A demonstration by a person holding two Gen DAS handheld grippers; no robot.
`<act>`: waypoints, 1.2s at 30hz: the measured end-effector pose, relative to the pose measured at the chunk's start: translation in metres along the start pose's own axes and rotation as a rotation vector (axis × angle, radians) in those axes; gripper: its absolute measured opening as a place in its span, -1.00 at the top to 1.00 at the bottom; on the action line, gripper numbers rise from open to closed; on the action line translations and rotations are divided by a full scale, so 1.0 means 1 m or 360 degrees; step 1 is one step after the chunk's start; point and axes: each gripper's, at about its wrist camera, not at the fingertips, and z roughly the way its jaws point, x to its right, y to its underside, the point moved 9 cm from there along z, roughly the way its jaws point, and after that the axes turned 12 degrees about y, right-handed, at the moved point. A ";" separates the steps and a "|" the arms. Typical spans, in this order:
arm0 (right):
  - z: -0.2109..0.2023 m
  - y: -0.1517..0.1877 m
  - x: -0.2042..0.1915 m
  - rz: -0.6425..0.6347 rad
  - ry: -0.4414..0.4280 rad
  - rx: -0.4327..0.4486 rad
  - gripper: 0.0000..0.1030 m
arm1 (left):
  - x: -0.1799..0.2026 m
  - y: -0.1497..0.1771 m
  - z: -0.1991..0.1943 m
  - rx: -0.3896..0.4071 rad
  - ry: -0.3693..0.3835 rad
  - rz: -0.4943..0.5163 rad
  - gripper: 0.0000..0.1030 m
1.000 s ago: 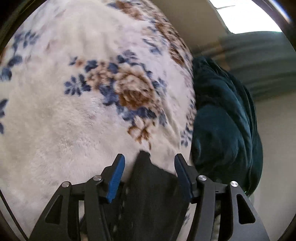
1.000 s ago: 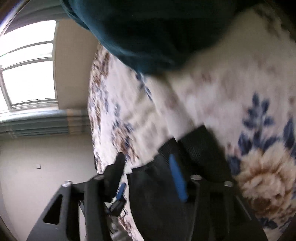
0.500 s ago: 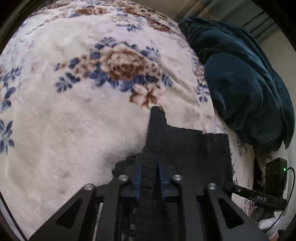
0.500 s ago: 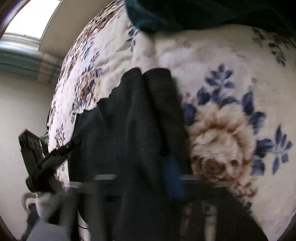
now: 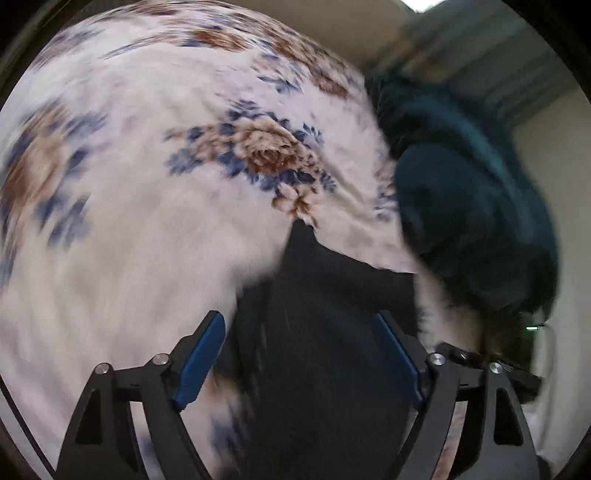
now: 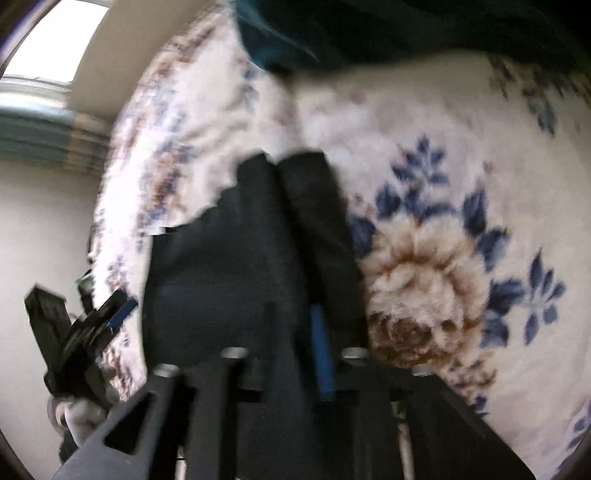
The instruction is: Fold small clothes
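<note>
A small black garment [image 5: 332, 280] lies flat on a cream floral blanket [image 5: 147, 240]. My left gripper [image 5: 299, 321] hovers just over the garment's near part. Its jaws are opening and stand wide, and the blue pads [image 5: 201, 362] are clear of the cloth. In the blurred right wrist view the same garment [image 6: 221, 258] shows a folded band along its right edge. My right gripper [image 6: 293, 317] straddles that band with its jaws opening, and one blue pad [image 6: 321, 350] shows bare. The left gripper [image 6: 110, 314] appears at the garment's left edge.
A bunched dark teal blanket [image 5: 472, 206] lies beyond the garment, at the top of the right wrist view [image 6: 369, 29]. A black device with a green light [image 5: 532, 328] sits at the bed's right edge. A window [image 6: 55, 48] and striped curtain [image 6: 44, 136] are far left.
Both grippers closed on the black garment half a second ago and have since opened. The left one has pulled back and up, and the garment now lies loose on the blanket.
</note>
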 end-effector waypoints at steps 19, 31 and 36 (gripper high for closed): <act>-0.012 0.072 0.071 0.0108 -0.0142 -0.0179 -0.78 | -0.021 0.190 0.052 0.0201 0.0201 -0.0986 -0.71; 0.075 -0.015 0.008 0.0086 -0.0267 -0.0190 -0.91 | -0.036 0.181 0.041 0.0376 0.0090 -0.1035 0.34; 0.068 -0.007 0.012 0.0114 -0.0299 -0.0159 0.40 | -0.027 0.171 0.033 0.0336 -0.0002 -0.0806 0.51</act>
